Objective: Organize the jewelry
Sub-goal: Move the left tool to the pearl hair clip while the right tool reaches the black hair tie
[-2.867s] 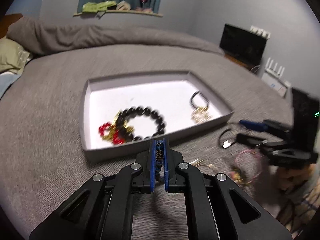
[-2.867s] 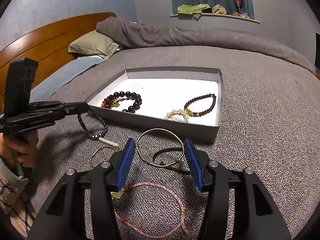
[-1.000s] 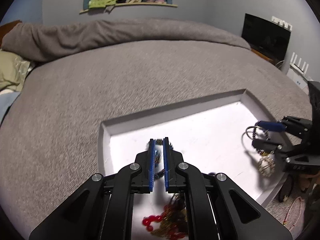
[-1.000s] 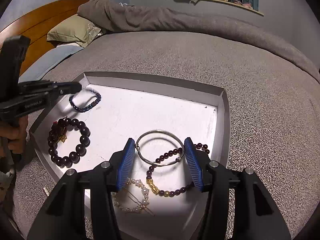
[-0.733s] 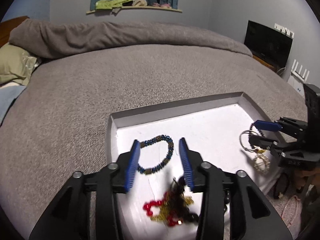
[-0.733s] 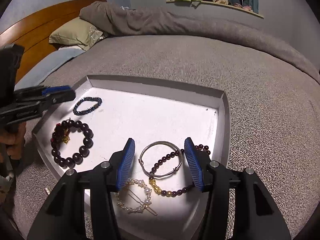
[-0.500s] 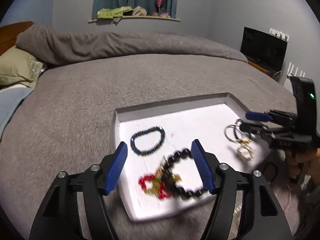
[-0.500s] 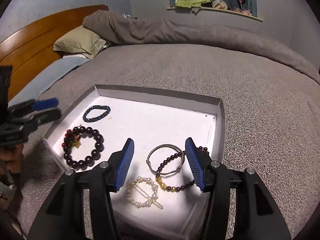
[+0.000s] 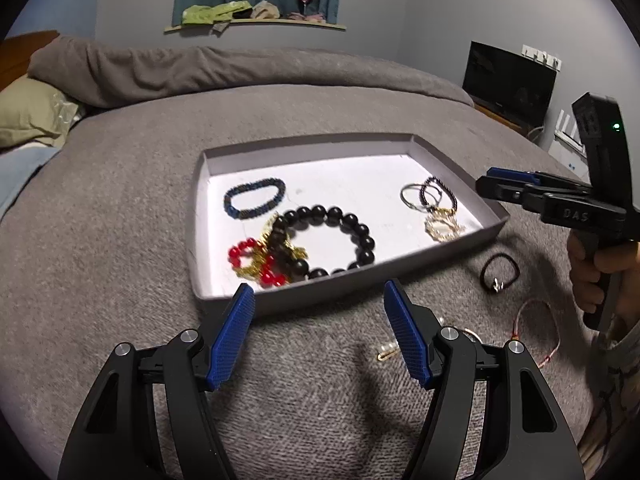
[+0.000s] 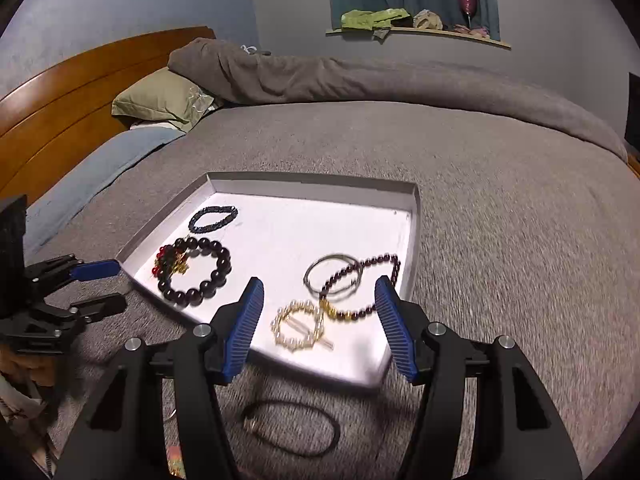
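Note:
A shallow grey tray (image 9: 344, 282) (image 10: 316, 186) with a white floor lies on the bed. In it are a dark blue bead bracelet (image 9: 254, 201) (image 10: 212, 218), a large black bead bracelet (image 9: 330, 240) (image 10: 196, 270) with red and gold beads, a silver bangle (image 9: 416, 198) (image 10: 331, 274), a dark red bead bracelet (image 10: 362, 286) and a pearl ring (image 10: 298, 326). My left gripper (image 9: 320, 328) is open and empty, just in front of the tray. My right gripper (image 10: 318, 318) is open and empty over the tray's near right corner.
On the grey bedspread outside the tray lie a black cord bracelet (image 9: 500, 272) (image 10: 290, 428), a pink string bracelet (image 9: 536, 330) and a small gold piece (image 9: 388, 354). A rolled duvet (image 10: 360, 76), pillow (image 10: 164, 98) and wooden headboard (image 10: 60, 92) lie beyond. A TV (image 9: 510, 82) stands right.
My left gripper set the blue bracelet in the tray, opened and drew back. My right gripper let go of the silver bangle in the tray and pulled back too.

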Motion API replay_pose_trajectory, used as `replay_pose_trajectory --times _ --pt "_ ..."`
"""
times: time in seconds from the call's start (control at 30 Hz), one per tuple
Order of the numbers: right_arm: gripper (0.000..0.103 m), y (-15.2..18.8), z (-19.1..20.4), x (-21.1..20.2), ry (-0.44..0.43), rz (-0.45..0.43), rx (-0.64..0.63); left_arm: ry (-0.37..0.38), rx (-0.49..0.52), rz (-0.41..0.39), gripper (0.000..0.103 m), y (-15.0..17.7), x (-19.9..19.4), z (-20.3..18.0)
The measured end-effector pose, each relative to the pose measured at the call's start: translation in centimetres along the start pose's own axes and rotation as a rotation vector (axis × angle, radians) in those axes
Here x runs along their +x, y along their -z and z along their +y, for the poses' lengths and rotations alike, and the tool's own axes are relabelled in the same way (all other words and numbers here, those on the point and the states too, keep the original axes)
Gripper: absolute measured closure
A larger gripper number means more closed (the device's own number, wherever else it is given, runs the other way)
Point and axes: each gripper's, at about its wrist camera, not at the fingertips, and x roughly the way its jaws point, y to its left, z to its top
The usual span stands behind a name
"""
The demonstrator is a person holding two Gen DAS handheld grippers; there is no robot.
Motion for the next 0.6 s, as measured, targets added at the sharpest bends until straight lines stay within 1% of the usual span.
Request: replay_pose_trajectory --times 0.1,0.17,0.4,0.47,0.6 --pt "0.043 1.1 0.3 -0.8 0.018 0.004 -0.009 0.002 0.016 0.008 0.035 0.5 0.4 -0.6" --pt "0.038 1.9 0.4 -1.2 0.025 0.007 -0.009 0.003 0.032 0.015 0.035 0.8 0.7 -0.9" --pt "0.037 4.1 -0.2 -1.4 0.037 0.044 0.041 0.014 0.079 0.029 0.036 1.5 1.0 -1.8" --pt "0.033 4.6 -0.2 -1.6 0.045 0.047 0.053 0.014 0.085 0.037 0.036 1.6 1.1 -1.8" --pt "0.029 5.7 -0.1 -2.3 0.058 0.052 0.063 0.018 0.074 0.053 0.038 1.7 1.5 -1.5"
